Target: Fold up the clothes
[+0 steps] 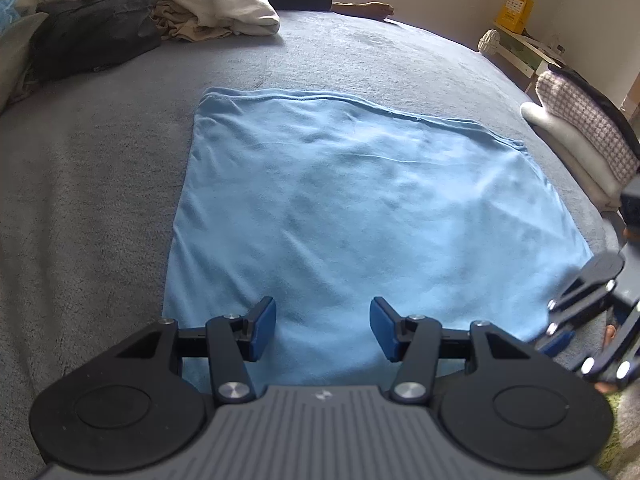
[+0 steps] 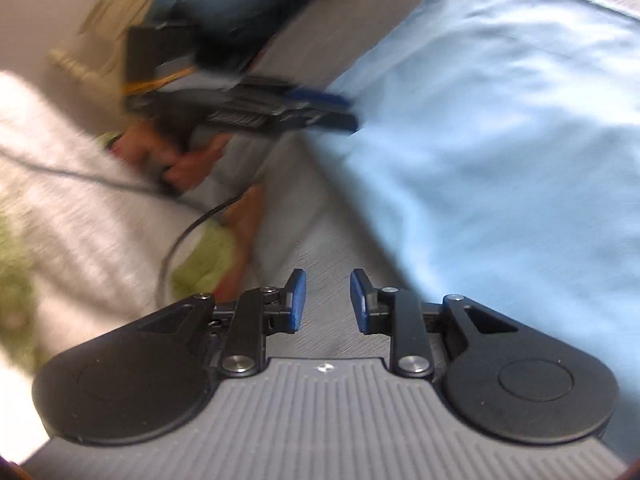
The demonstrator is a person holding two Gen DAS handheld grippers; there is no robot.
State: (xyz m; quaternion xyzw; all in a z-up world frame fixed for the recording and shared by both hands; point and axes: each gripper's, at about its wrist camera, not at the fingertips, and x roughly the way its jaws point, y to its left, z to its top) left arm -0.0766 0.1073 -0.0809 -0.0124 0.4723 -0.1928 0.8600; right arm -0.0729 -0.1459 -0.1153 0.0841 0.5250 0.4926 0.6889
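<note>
Two black two-finger grippers with blue pads are at work over a grey bedcover (image 1: 100,200), one in each of the person's hands. In the left wrist view the left gripper (image 1: 323,329) stands with its jaws about half apart and nothing between the pads; they hang just over the near edge of a light blue, flat-spread cotton garment (image 1: 360,200), and whether the fingertips touch the cloth cannot be told. In the right wrist view the right gripper (image 2: 328,300) has its jaws a narrow way apart, also empty, above bare grey bedcover (image 2: 328,240) just beside the left-hand edge of the light blue garment (image 2: 500,140); that view is blurred. The left gripper (image 2: 320,108) shows there from the side, its blue pads at the garment's edge, with a hand (image 2: 188,160) on its handle and a black cable (image 2: 180,240) trailing from it. From the left wrist view the right gripper (image 1: 576,308) sits at the garment's near right corner. The garment lies smooth and roughly rectangular in the middle of the bed, a stitched hem along its far edge. Farther back lies a heap of unfolded clothes (image 1: 120,16), white, tan and dark grey; at the bed's right edge rests a stack of folded clothes (image 1: 580,136), white beneath, checked above.
</note>
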